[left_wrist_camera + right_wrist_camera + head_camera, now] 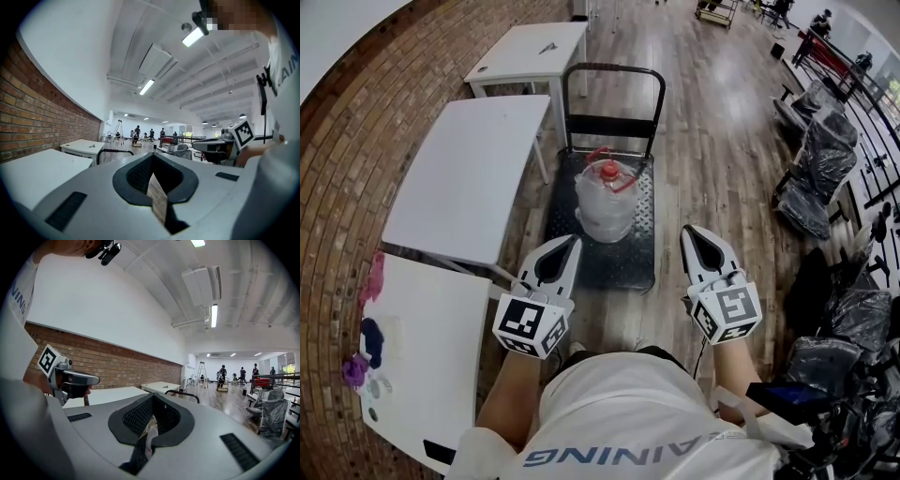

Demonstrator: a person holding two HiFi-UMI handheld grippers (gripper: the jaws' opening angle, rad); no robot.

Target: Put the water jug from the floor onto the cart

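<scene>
Jug (606, 202) of clear rounded plastic, red-capped, on textured black cart (623, 264); left gripper (570, 244) and right gripper (693, 234) fingers (136, 418) clenched, empty.

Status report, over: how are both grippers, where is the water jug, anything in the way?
Left gripper shut, empty; right gripper shut, empty. Water jug upright on the cart. White table beside the cart, not in the way.

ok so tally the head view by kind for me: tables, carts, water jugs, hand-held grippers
white rectangular tables: 3
black flat platform cart with loop handle: 1
clear plastic water jug with red cap: 1
white hand-held grippers: 2
total: 7
</scene>
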